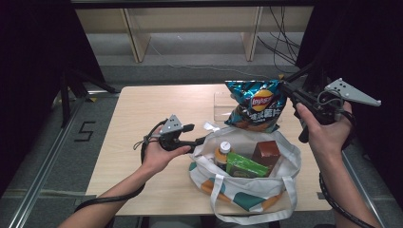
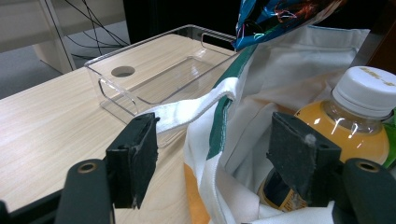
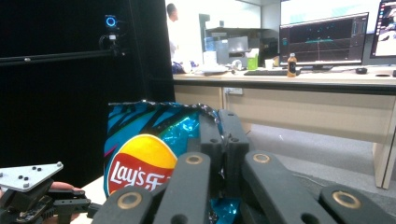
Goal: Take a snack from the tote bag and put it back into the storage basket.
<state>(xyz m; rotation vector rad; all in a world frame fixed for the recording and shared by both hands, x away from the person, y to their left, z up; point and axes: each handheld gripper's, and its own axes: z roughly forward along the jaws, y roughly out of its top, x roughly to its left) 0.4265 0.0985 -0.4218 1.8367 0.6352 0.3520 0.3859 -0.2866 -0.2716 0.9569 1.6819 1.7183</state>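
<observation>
Table (image 1: 142, 114): one tote (image 1: 247, 190), one chip bag (image 1: 256, 104)

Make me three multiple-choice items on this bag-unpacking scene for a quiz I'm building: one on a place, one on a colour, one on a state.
1. Where is the chip bag?
A. In the tote bag
B. Lifted above the tote bag
C. In the clear tray

2. What colour is the cap of the bottle?
A. White
B. Red
C. Green

3. How do the left gripper jaws stand?
A. Shut on the bottle
B. Shut on the tray
C. Open across the tote bag rim

Key: 1 B, the right gripper pinches its top edge in the air; 2 A, plainly white; 3 C, pads stand apart.
</observation>
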